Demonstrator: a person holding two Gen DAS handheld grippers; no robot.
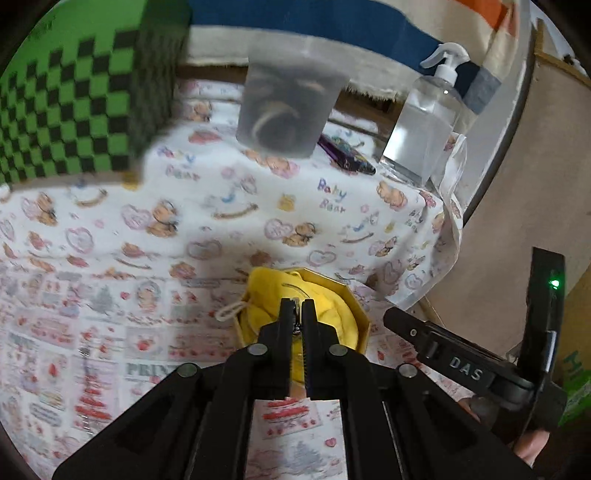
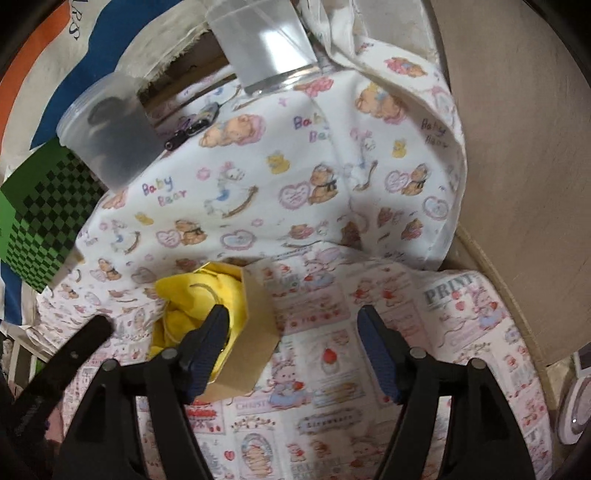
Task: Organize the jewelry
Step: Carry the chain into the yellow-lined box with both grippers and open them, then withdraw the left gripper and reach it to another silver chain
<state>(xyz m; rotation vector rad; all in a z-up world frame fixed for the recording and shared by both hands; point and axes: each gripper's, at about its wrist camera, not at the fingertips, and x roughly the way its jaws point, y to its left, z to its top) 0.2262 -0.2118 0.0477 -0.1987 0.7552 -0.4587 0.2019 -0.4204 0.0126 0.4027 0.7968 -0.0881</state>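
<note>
Clearly "DAS"-marked right gripper (image 2: 291,325) gapes; left gripper (image 1: 297,306) pinches something small, "Baby Bear" cloth (image 1: 332,199) below.

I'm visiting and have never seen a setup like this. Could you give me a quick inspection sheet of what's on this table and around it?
Surface: table under a baby-bear print cloth, wrinkled, hanging over the far edge.
Job's things: open gold box lined with yellow cloth; a thin ring-like piece lies on the cloth.
Clutter: frosted plastic tub with dark contents, clear spray bottle, purple item, green checkered box.
Grippers: left gripper shut on something small and shiny over the box; right gripper open, one finger inside the box.
Cables: nothing seen.
Surroundings: striped fabric behind, cardboard alongside.
</note>
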